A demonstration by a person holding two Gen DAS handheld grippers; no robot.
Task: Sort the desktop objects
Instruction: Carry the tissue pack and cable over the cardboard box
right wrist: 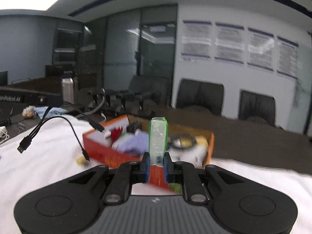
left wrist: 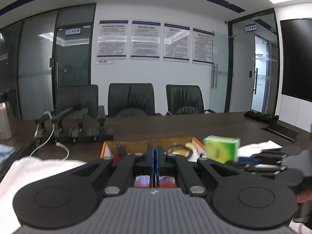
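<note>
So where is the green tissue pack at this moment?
The green tissue pack is clamped between the jaws of the right gripper, in front of the orange box. In the left wrist view it shows at the right, beside the box.

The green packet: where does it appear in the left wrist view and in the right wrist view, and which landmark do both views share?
Left wrist view: the green packet is right of centre, held up by the right gripper, just right of the orange box.
Right wrist view: it stands at centre, clamped upright between the gripper's blue pads.
Shared landmark: the orange box on the table.
</note>
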